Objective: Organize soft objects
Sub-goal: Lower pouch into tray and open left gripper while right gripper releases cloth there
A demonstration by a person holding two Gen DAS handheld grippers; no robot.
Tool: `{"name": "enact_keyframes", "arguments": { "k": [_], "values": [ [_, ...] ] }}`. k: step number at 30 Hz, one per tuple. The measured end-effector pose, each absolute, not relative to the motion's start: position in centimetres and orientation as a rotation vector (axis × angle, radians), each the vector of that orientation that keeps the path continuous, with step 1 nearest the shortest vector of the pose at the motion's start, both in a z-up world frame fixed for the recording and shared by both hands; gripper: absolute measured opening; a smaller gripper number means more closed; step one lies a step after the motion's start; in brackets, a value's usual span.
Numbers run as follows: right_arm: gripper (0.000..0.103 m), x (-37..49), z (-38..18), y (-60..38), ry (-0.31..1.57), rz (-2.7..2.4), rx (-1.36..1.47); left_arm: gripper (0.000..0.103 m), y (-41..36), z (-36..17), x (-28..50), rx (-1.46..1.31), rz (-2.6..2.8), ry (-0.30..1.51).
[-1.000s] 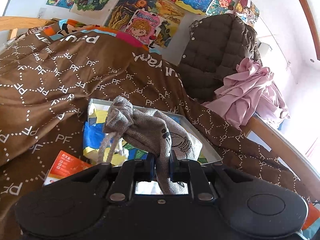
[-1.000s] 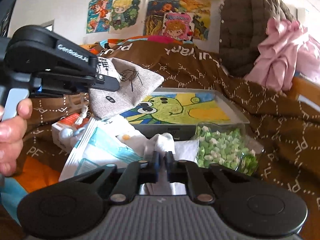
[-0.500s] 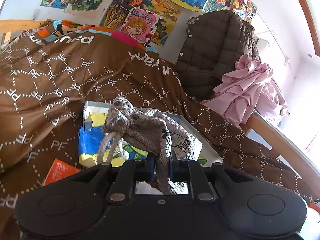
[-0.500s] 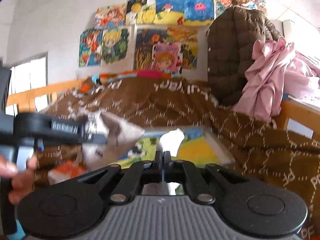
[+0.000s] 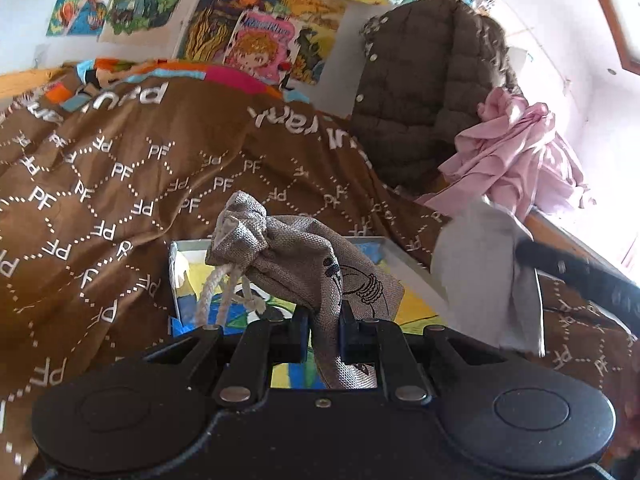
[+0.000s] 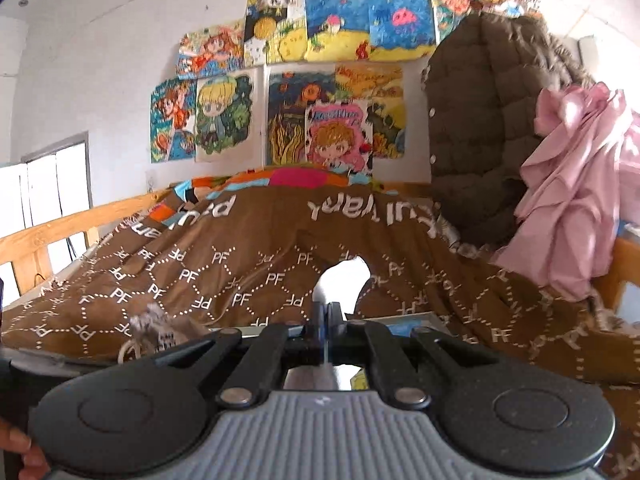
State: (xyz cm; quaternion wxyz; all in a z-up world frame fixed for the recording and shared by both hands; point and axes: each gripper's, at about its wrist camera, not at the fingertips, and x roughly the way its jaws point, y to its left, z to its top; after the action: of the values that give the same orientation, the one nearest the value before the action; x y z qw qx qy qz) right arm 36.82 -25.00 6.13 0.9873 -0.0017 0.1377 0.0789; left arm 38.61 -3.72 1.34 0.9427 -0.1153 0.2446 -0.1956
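The left gripper (image 5: 324,330) is clamped on a grey drawstring pouch (image 5: 304,256), held up over the picture tray (image 5: 416,270). The right gripper (image 6: 327,322) pinches a white cloth (image 6: 344,280). Both look light and floppy, best gripped at bunched fabric. The brown blanket (image 5: 120,184) crowds the tray, with a pink garment (image 5: 516,160) behind

— We see a drawstring pouch (image 5: 296,256) of coarse, rough grey weave, with a twisted cotton cord (image 5: 224,292).

— We'd call the left hand-held gripper (image 5: 324,330) matt black plastic with dull metal rivets; the right hand-held gripper (image 6: 327,322) adds ribbed grey plastic and pinches a smooth white cloth (image 6: 342,280).

— The bedspread (image 5: 120,184) looks smooth brown fabric, the bed rail (image 6: 60,228) bare wood.
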Motion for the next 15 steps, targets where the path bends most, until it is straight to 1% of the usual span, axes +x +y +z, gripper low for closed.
{"name": "enact_keyframes", "arguments": {
  "k": [6,15],
  "values": [
    [0.001,40.4,2.9,-23.5,0.382,0.168,0.003,0.015,-2.9,-1.2,42.7,-0.264,-0.424,0.610],
    [0.002,41.7,-0.1,-22.7,0.521,0.169,0.000,0.016,-2.8,-4.6,45.2,-0.275,-0.412,0.748]
  ]
}}
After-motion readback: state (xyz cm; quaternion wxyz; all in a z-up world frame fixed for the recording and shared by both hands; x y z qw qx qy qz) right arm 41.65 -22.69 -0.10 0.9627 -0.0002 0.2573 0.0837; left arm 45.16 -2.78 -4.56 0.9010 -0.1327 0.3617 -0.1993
